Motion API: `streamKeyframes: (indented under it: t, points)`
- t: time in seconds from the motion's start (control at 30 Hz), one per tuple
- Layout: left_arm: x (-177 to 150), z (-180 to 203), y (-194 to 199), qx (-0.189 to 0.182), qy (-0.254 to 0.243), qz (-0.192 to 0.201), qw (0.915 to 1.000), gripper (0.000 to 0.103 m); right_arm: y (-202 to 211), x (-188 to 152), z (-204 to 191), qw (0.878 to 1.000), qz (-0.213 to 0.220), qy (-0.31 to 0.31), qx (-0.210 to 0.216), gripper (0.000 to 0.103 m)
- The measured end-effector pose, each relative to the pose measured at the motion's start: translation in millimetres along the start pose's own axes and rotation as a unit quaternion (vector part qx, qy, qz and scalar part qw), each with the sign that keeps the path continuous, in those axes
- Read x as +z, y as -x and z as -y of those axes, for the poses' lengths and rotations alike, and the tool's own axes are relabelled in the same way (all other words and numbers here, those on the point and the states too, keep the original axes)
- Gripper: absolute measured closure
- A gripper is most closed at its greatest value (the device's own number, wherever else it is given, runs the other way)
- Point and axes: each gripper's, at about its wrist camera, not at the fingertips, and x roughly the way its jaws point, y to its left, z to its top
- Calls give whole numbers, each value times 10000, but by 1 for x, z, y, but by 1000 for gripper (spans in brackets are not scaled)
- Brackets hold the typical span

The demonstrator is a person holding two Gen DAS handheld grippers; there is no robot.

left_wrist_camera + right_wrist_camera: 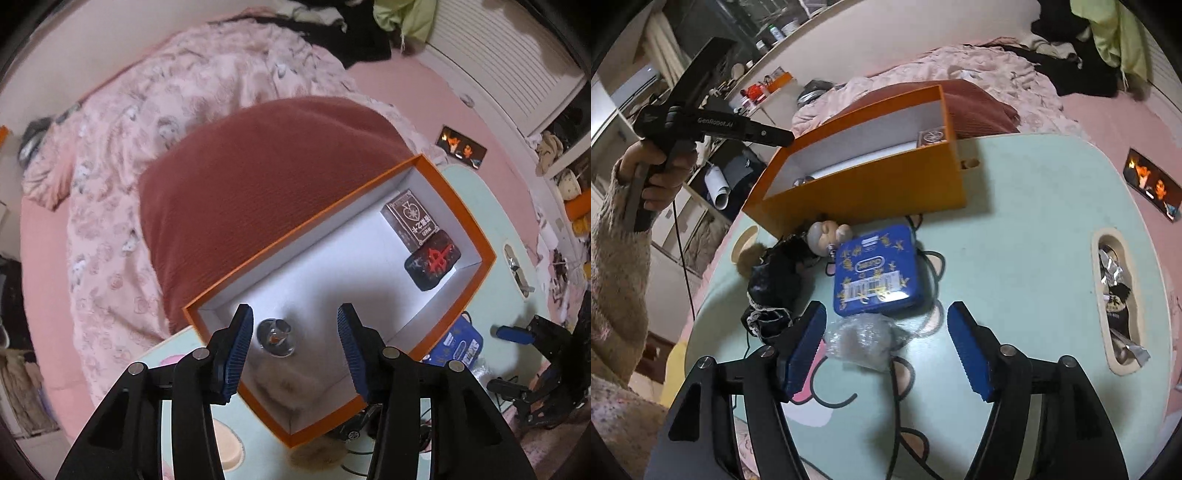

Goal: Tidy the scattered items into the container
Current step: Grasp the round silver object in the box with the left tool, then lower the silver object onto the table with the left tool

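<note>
An orange box (pixel 476 236) with a white inside stands on the pale green table (pixel 1027 221). In it lie a card deck (pixel 410 218), a dark tin with a red mark (pixel 432 264) and a small round clear item (pixel 277 338). My left gripper (pixel 295 347) is open and empty, above the box's near end. My right gripper (pixel 886 347) is open and empty over the table. Just beyond its fingers lie a crinkly clear packet (pixel 860 341), a blue tin (pixel 875 271), a small figure (pixel 827 232) and a black lacy item (pixel 775 280). The box also shows in the right wrist view (pixel 871 184).
A bed with a pink quilt (pixel 147 147) and a red cushion (pixel 258 177) lies behind the table. A photo card (pixel 1152 184) lies on the pink sheet. A table slot (pixel 1115 295) holds wrappers. A black cord (pixel 931 280) runs under the blue tin.
</note>
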Motion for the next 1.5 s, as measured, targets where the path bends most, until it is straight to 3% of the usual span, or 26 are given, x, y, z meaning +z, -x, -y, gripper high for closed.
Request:
streamKeyframes:
  t: [0.1, 0.3, 0.5, 0.67, 0.73, 0.8, 0.97, 1.17, 1.33, 1.5]
  points:
    - [4, 3, -10, 34, -64, -241, 9997, 58, -3, 1, 2, 10000, -39, -24, 6, 34]
    - [9, 13, -30, 486, -442, -704, 9954, 61, -7, -2, 9, 9998, -149, -113, 95, 34]
    - [4, 17, -51, 1030, -671, -1149, 9857, 61, -6, -2, 11, 9997, -154, -135, 121, 34]
    - [-1, 21, -67, 1190, -809, -1402, 9796, 61, -5, -3, 13, 9996, -152, -185, 143, 34]
    - [-5, 25, -79, 1328, -977, -1527, 9744, 67, -5, -3, 15, 9995, -151, -228, 150, 34]
    - [-5, 25, -77, 1290, -933, -1465, 9763, 75, -5, -4, 15, 9994, -153, -255, 167, 34]
    - [-6, 22, -68, 1085, -800, -1054, 9853, 76, -3, -4, 14, 9995, -125, -260, 144, 34]
    - [-16, 29, -13, 397, -487, 60, 9980, 76, -1, -3, 13, 9996, -115, -228, 103, 34]
    - [-57, 44, 42, -264, -282, 800, 9960, 76, -2, -4, 13, 9997, -113, -222, 55, 34]
    - [-115, 38, 47, -668, 234, 1144, 9909, 76, 0, -3, 12, 9997, -72, -215, 34, 34]
